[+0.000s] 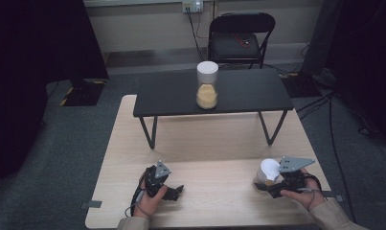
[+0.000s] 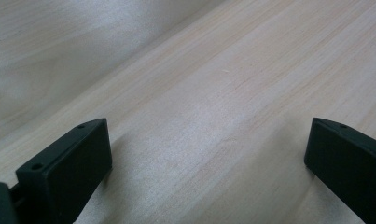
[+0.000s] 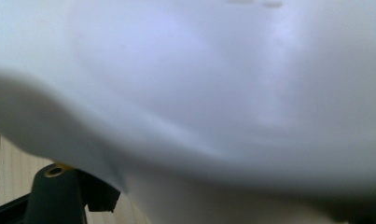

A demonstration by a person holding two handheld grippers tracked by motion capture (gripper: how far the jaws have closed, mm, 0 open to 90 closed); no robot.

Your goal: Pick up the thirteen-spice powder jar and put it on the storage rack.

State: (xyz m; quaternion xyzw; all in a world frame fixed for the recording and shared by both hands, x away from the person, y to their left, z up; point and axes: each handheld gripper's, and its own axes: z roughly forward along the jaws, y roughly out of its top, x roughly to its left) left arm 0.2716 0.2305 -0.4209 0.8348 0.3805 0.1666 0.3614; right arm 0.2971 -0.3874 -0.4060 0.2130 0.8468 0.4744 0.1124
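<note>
Presently: right tool (image 1: pixel 269 188) clamped on white-lidded jar (image 1: pixel 268 171), near right of desk (image 1: pixel 205 143). Left tool (image 1: pixel 174 190) idle, jaws apart. Advise confirming firm grip, keeping jar upright before lifting.

A small jar (image 1: pixel 268 173) with a white lid sat near the right end of the light wooden table (image 1: pixel 214 191), close to its front edge. It leaned a little, its lid tipped up and to the left. Its clear lower part was mostly hidden, with a hint of yellowish contents inside.
</note>
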